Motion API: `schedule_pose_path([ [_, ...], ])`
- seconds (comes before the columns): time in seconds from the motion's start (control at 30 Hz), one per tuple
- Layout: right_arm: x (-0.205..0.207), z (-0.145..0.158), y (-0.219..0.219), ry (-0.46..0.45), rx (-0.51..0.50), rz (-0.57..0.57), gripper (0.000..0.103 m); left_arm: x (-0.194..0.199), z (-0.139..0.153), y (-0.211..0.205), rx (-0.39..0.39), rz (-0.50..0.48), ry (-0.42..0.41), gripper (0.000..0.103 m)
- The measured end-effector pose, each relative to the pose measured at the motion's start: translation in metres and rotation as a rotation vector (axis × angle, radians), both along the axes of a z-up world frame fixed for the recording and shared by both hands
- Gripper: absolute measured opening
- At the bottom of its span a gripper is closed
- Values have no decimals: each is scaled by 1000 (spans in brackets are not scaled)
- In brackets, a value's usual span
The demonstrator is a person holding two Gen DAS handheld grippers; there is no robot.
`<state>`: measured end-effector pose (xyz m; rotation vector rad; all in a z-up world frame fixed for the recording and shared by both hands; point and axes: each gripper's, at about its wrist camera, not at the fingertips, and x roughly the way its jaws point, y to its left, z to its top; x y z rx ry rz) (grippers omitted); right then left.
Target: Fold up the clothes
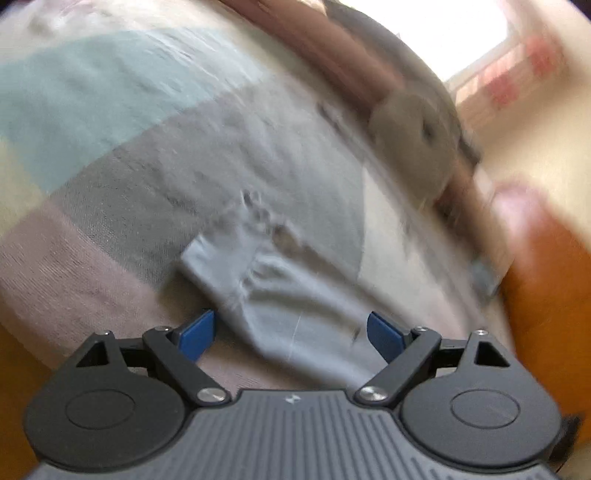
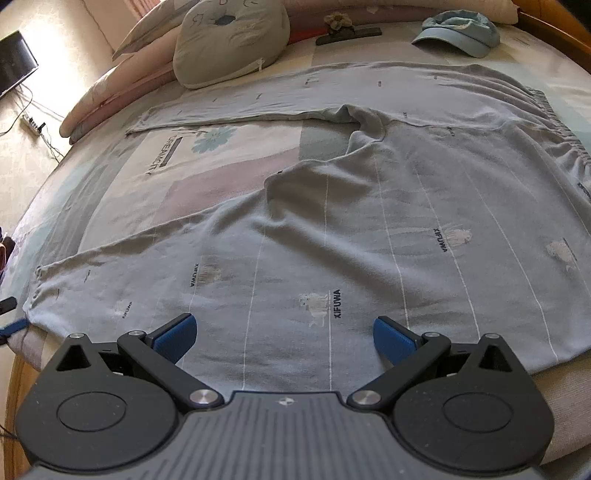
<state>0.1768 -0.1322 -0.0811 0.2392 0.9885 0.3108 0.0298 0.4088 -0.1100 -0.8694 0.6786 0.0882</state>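
Pale grey-blue printed trousers [image 2: 369, 229] lie spread on the bed, both legs reaching left and the elastic waistband [image 2: 554, 122] at the far right. My right gripper [image 2: 284, 334] hovers open over the near leg, nothing between its blue pads. The left wrist view is blurred by motion. My left gripper [image 1: 291, 332] stands open there, its fingers either side of the near leg's cuff end [image 1: 236, 269], which lies on the patchwork sheet [image 1: 92, 122]. A tip of the left gripper [image 2: 11, 326] shows by the cuff at the right view's left edge.
A grey cushion [image 2: 229, 40] and pink pillows [image 2: 110, 92] sit at the head of the bed. A blue cap [image 2: 458, 31] and a dark clip [image 2: 347, 35] lie at the far side. The wooden bed frame [image 1: 546, 280] edges the mattress. A power strip [image 2: 31, 123] lies on the floor.
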Motion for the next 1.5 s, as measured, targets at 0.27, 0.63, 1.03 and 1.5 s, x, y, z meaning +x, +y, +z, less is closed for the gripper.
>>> schedule_pose_path([
  [0.27, 0, -3, 0, -10, -5, -9, 103, 4, -10, 18, -99, 76, -77, 89],
  [0.63, -1, -4, 3, -32, -36, 18, 103, 9, -10, 23, -111, 50, -131, 86],
  [1.03, -3, -4, 6, -47, -55, 34, 103, 36, -27, 28, -135, 70, -145, 50],
  [1.5, -6, -3, 9, -58, -104, 53, 103, 26, -9, 17, 104, 106, -48, 6],
])
